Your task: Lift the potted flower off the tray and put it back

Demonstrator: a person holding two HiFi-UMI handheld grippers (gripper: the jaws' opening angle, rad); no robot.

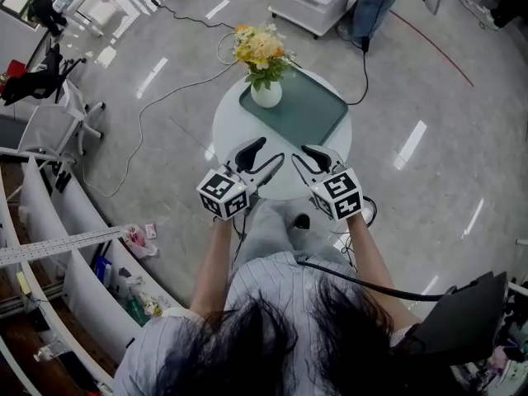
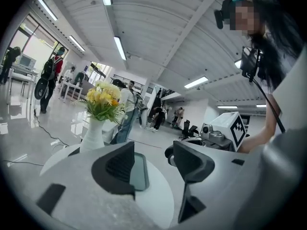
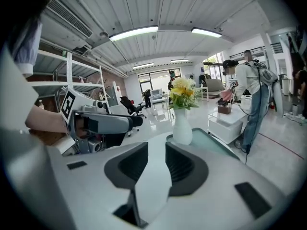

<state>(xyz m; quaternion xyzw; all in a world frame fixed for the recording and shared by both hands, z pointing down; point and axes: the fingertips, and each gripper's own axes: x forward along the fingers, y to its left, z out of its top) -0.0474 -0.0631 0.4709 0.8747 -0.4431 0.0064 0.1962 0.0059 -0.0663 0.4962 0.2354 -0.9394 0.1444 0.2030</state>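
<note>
Left gripper (image 1: 272, 149) and right gripper (image 1: 299, 153) hang parted, empty; we see the white-potted yellow flower (image 1: 266, 94) on its teal tray (image 1: 318, 110), upper centre, lift unstarted or finished.

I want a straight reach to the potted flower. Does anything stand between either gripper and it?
Nothing visible does. The potted flower stands at a corner of the tray. Between it and the left gripper and right gripper, both empty, there is only bare table and tray.
</note>
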